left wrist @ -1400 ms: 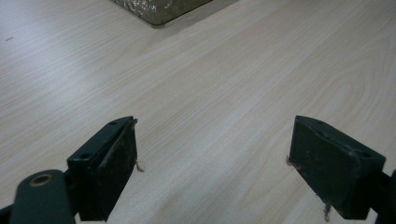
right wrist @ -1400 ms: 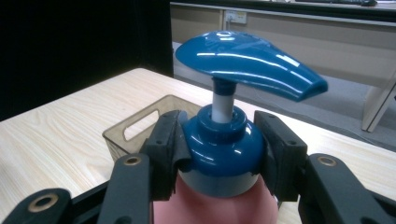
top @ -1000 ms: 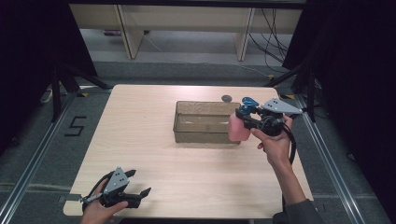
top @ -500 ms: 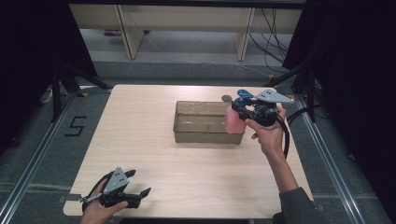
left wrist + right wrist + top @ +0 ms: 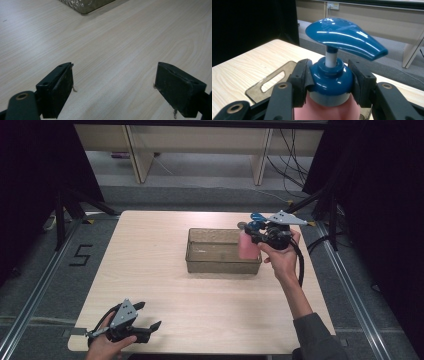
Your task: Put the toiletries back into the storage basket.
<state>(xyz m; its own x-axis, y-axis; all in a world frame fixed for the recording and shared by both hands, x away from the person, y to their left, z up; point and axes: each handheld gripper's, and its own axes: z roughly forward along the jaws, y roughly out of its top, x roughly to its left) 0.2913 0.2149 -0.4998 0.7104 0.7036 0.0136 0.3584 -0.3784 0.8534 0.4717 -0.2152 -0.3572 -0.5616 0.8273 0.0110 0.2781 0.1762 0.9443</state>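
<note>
Right gripper [image 5: 251,235] pinches a pink pump bottle [image 5: 247,245] by its blue cap, held over the right end of the translucent bin [image 5: 220,262]. Left gripper [image 5: 148,317], jaws spread, at the table's [image 5: 210,310] near-left corner.

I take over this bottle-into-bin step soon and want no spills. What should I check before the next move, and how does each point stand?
1. Grip: the right gripper has its jaws clamped on the blue collar of the pink pump bottle: ok.
2. Bottle upright, pump head on top: ok.
3. Bottle over the clear bin: it hangs at the bin's right end; whether it is inside the rim: cannot tell.
4. Room in the bin: nothing seen inside it in the high view: ok.
5. Left gripper out of the way: open, at the table's near left corner, holding nothing: ok.
</note>
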